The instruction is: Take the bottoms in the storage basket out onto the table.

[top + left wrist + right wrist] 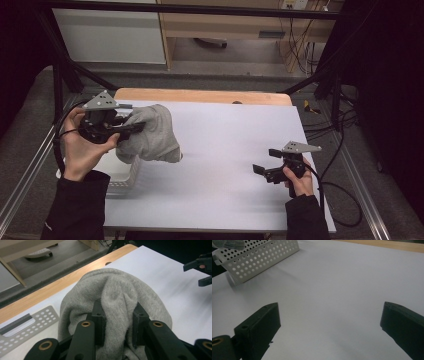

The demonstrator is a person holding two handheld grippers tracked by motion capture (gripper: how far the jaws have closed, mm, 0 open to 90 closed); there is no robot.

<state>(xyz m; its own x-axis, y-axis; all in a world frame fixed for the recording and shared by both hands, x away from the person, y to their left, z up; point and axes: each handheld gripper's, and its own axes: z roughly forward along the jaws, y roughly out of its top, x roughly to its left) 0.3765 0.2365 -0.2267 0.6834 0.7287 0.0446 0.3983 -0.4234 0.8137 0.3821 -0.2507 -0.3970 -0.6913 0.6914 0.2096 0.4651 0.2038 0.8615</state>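
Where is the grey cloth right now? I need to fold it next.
In the high view the grey cloth hangs at the table's left, clamped in the left gripper above the white basket.

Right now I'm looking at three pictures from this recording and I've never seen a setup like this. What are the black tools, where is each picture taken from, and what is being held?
There is no robot here: a person sits at a white table and holds a hand tool with two black jaws in each hand. The wide picture comes from a fixed camera above, looking down at the table. The other two come from small cameras riding on each tool, looking along its jaws.

The left gripper is shut on a grey cloth, lifted above a white perforated basket at the table's left side. The right gripper has its jaws wide apart with nothing between them, over bare table at the right. A light wooden strip runs along the table's far edge.
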